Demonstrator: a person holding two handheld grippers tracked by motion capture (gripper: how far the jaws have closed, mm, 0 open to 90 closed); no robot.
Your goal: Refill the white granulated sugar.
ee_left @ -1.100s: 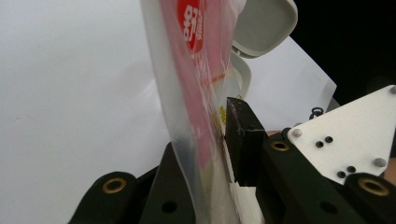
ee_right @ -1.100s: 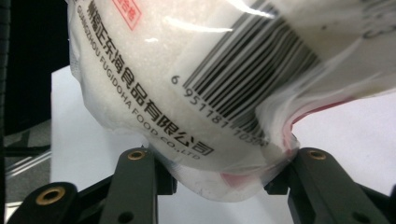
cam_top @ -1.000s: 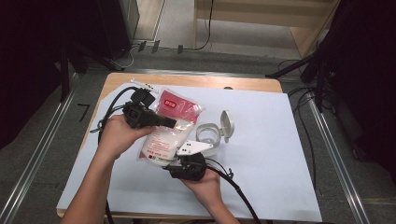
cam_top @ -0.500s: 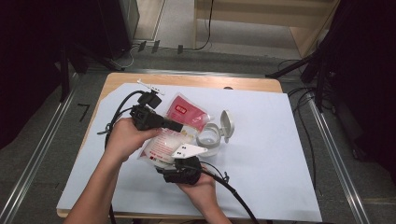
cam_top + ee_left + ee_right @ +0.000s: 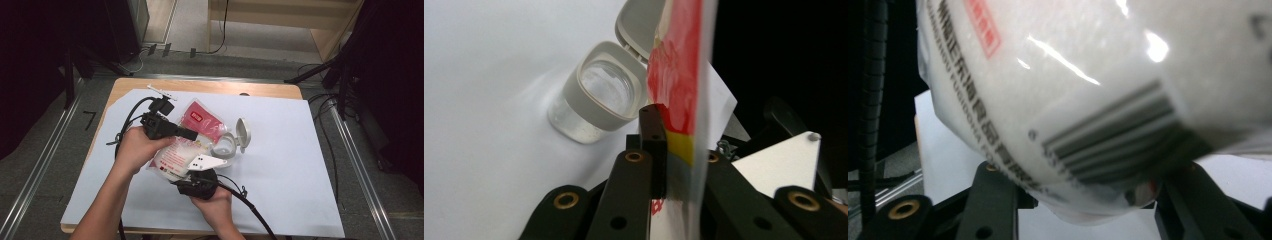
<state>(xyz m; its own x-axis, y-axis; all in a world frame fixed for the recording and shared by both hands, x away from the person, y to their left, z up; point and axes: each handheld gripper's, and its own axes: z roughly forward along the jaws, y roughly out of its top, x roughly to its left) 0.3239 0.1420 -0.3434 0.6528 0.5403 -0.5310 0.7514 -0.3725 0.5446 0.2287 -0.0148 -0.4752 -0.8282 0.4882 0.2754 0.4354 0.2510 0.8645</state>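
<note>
Left tongs [image 5: 676, 150] pinch the bag's [image 5: 187, 142] red top while right tongs [image 5: 1073, 200], just been closing, cradle its bulging bottom, probably lining it up to pour into the open jar [image 5: 225, 146].

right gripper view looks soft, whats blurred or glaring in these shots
Right gripper view: the white pouch sits too close, its barcode smeared, with glare streaks across the film. Left gripper view: the pouch edge between the jaws is blurred, the open jar sharper. High view: evenly lit, dark surroundings.

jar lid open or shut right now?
Open. The jar stands upright on the white sheet, its hinged lid flipped back, mouth exposed.
</note>
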